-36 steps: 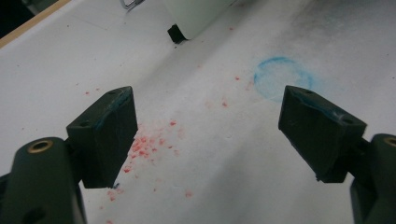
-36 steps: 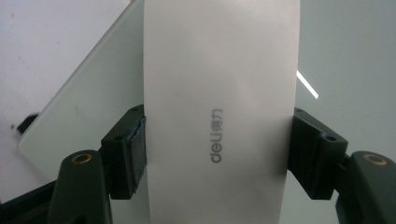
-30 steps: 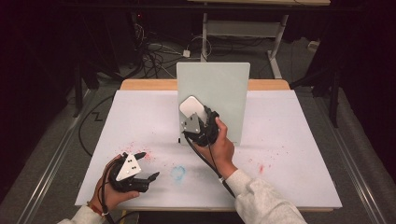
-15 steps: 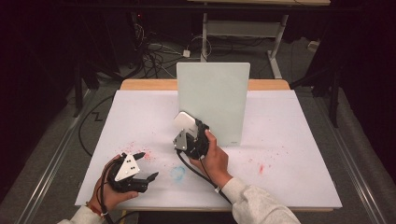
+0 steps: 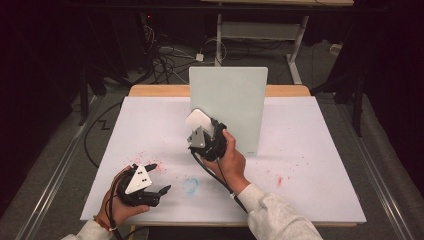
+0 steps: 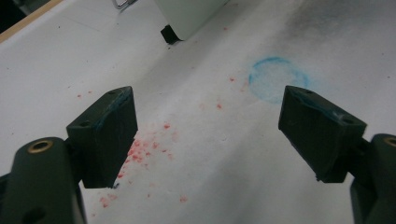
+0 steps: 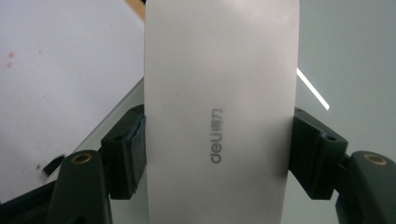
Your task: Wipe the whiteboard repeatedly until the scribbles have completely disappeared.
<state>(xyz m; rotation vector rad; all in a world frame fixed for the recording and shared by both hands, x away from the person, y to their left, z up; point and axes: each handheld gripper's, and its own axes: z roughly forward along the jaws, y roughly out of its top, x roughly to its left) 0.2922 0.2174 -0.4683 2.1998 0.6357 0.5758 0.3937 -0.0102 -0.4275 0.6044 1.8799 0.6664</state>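
Right tongs (image 5: 200, 131), clamped on the white eraser (image 5: 199, 120), had drawn back from the upright board (image 5: 235, 100) toward mid-worktop (image 5: 310, 150), probably wiping finished, while the left tongs (image 5: 159, 179) rested agape.

- "deli" in grey letters, w/ small Chinese characters after it (too small to read), runs lengthwise on the flat white eraser (image 7: 219, 116) clamped betw. the right gripper (image 7: 219, 149) fingers (image 7: 126, 154).
- No other legible text.
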